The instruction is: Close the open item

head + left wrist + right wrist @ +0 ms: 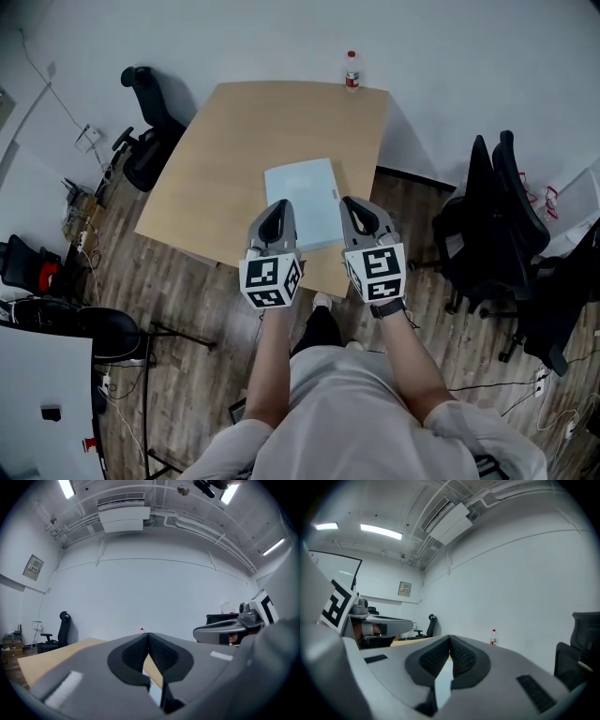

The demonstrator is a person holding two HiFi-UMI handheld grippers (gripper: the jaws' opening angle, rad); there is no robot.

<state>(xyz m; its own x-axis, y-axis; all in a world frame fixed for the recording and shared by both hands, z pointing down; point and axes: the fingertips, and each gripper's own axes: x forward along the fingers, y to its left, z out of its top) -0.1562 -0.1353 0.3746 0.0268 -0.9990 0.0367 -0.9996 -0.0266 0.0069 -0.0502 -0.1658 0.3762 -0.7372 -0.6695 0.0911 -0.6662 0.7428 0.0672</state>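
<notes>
A pale silver laptop (302, 202) lies flat on the wooden table (234, 150) near its front edge, lid down as far as I can see. My left gripper (275, 208) hovers over the laptop's near left corner and my right gripper (354, 208) over its near right corner. Both are shut with nothing between the jaws. In the left gripper view the left gripper (149, 634) has its tips meeting, and a pale strip of the laptop (154, 693) shows below them. The right gripper (450, 638) looks the same in its own view.
A water bottle (352, 70) stands at the table's far edge. A black office chair (145, 131) is at the left of the table, and more black chairs (497, 216) are at the right. Cables and gear lie on the wood floor (187, 309) at left.
</notes>
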